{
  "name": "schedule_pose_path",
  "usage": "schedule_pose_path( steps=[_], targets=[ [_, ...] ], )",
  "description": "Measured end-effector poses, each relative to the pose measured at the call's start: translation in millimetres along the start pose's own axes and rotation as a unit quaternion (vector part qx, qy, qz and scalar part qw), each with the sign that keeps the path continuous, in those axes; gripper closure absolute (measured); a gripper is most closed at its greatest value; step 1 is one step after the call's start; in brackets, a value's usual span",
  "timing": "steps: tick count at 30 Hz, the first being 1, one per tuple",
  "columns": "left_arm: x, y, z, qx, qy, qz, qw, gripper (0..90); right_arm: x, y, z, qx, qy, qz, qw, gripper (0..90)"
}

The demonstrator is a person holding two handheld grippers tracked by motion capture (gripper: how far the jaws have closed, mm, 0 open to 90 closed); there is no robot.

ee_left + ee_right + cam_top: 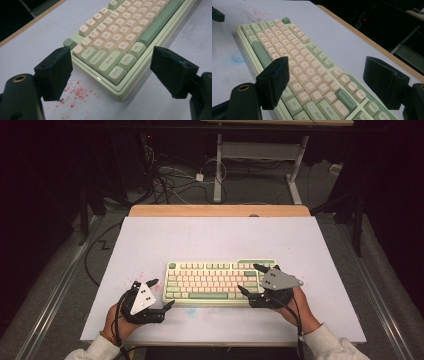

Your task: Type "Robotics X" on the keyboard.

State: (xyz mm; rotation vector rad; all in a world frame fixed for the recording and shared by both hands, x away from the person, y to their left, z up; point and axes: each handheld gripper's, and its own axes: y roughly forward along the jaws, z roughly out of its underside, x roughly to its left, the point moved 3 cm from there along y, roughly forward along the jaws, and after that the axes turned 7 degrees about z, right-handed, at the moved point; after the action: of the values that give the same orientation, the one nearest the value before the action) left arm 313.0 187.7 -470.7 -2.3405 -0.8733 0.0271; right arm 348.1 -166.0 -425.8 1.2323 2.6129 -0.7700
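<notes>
One keyboard (220,282) lies on one desk (210,240). Two tongs are in play, the left tongs (161,293) and the right tongs (249,279), each with two black jaws and one grey three-cornered plate on top. Two hands hold them. Two stained patches mark the desk surface: one red (75,93), one blue (237,57).

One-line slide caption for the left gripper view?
Open left gripper facing the near corner of a green-and-cream keyboard on a white table speckled red.
</notes>
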Motion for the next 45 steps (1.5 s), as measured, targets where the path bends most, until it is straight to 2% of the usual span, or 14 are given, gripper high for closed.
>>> schedule_pose_path(
  steps=[2, 7, 8, 10, 11, 14, 15, 16, 18, 20, 28, 38, 41, 45],
  targets=[
    [0.3, -0.9, -1.9, -0.006, -0.006, -0.001, 1.0, 20.0, -1.8, -4.1, 2.6, -0.001, -0.002, 0.004, 1.0, 22.1],
    [0.9, 0.1, -4.1, 0.0, -0.01, -0.001, 0.9999, 28.4, -3.3, -13.8, 11.6, 0.0, -0.006, 0.017, 0.9998, 22.1],
    [1.2, 1.1, -4.5, 0.002, -0.012, -0.003, 0.9999, 33.2, -3.3, -15.3, 13.5, 0.002, -0.007, 0.018, 0.9998, 22.1],
    [2.2, 1.7, -5.5, 0.003, -0.017, 0.01, 0.9998, 39.4, -3.3, -18.3, 16.8, 0.005, -0.009, 0.021, 0.9997, 22.1],
    [2.6, 2.5, -6.2, 0.008, -0.018, 0.013, 0.9997, 48.2, -3.3, -20.0, 18.1, 0.005, -0.009, 0.022, 0.9997, 22.4],
    [3.6, 6.8, -9.8, 0.02, -0.018, 0.025, 0.9993, 64.5, -3.2, -24.8, 21.3, 0.006, -0.011, 0.023, 0.9997, 22.6],
    [3.6, 8.2, -11.8, 0.024, -0.018, 0.03, 0.9991, 67.5, -3.3, -26.4, 22.4, 0.007, -0.01, 0.024, 0.9996, 22.6],
    [3.2, 9.5, -14.0, 0.025, -0.026, 0.04, 0.9986, 74.1, -3.5, -27.8, 23.6, 0.008, -0.01, 0.025, 0.9996, 22.6],
    [3.7, 13.0, -20.3, 0.03, -0.026, 0.048, 0.998, 82.1, -3.1, -30.2, 27.2, 0.01, -0.007, 0.025, 0.9996, 22.7],
    [3.8, 18.0, -27.6, 0.034, -0.023, 0.054, 0.9977, 85.8, -2.0, -31.1, 30.0, 0.014, -0.009, 0.025, 0.9995, 22.7],
    [-1.4, 41.2, -51.0, 0.051, -0.002, 0.078, 0.9957, 87.7, 1.5, -34.6, 35.6, 0.02, -0.008, 0.023, 0.9995, 22.6],
    [-1.1, 66.5, -71.8, 0.065, 0.016, 0.088, 0.9938, 87.7, 4.3, -33.1, 39.3, 0.026, -0.012, 0.019, 0.9994, 22.6],
    [-0.2, 74.8, -76.0, 0.069, 0.015, 0.094, 0.993, 87.7, 4.9, -31.6, 40.5, 0.027, -0.012, 0.018, 0.9994, 22.6],
    [-0.2, 86.5, -80.0, 0.085, 0.021, 0.096, 0.9915, 87.7, 5.6, -29.4, 41.7, 0.03, -0.015, 0.016, 0.9993, 22.6]
  ],
)
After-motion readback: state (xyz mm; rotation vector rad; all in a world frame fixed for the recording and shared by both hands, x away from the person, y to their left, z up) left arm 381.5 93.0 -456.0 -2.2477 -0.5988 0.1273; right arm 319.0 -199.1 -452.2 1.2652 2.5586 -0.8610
